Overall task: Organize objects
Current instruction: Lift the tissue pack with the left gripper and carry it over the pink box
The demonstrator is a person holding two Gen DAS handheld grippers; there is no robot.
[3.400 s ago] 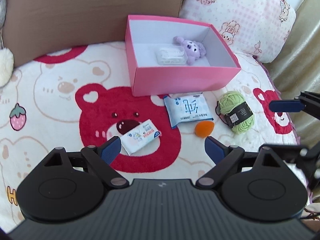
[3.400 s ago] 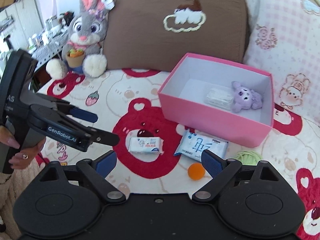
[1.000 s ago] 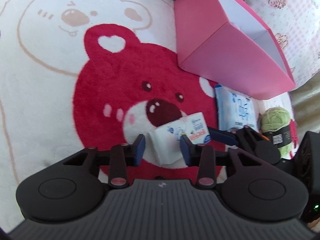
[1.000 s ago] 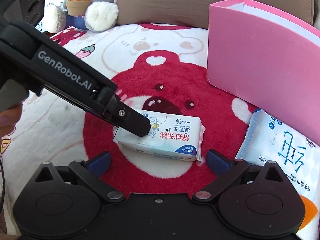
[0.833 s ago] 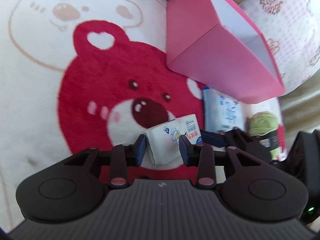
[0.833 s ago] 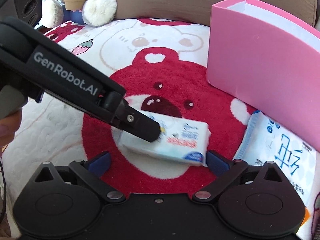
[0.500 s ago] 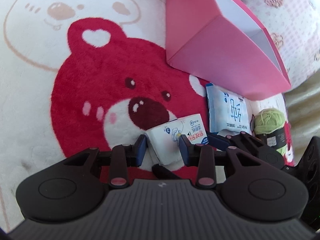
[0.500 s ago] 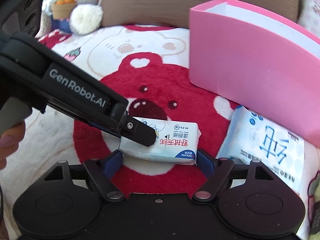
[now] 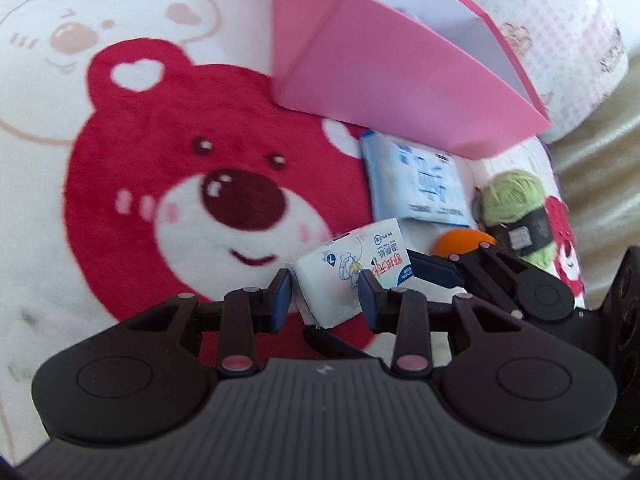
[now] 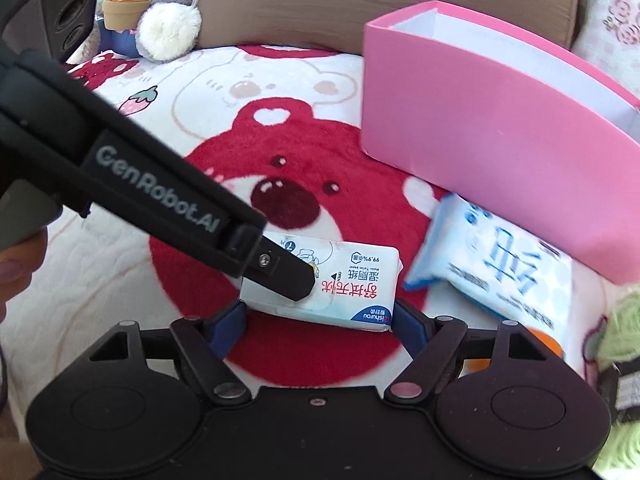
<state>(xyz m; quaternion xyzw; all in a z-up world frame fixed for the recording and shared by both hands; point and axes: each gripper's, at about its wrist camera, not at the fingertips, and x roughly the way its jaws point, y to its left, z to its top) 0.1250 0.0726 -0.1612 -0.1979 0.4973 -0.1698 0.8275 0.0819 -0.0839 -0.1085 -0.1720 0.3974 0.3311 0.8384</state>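
Both grippers are angled steeply down over the small white wet-wipe packet with red and blue print, which is lifted slightly above the cream blanket with the red bear face. The left gripper is clenched across the packet's short width. The right gripper has just been closing, and its blue pads are seen against the packet's two ends, so the packet is grasped from both sides.

In the left wrist view, a green ball of yarn with a black label and an orange round object are shown plainly, beside a larger blue-and-white tissue pack lying at the foot of the open pink cardboard box. In the right wrist view alone, a brown cushion, a grey plush rabbit and part of a hand are visible.
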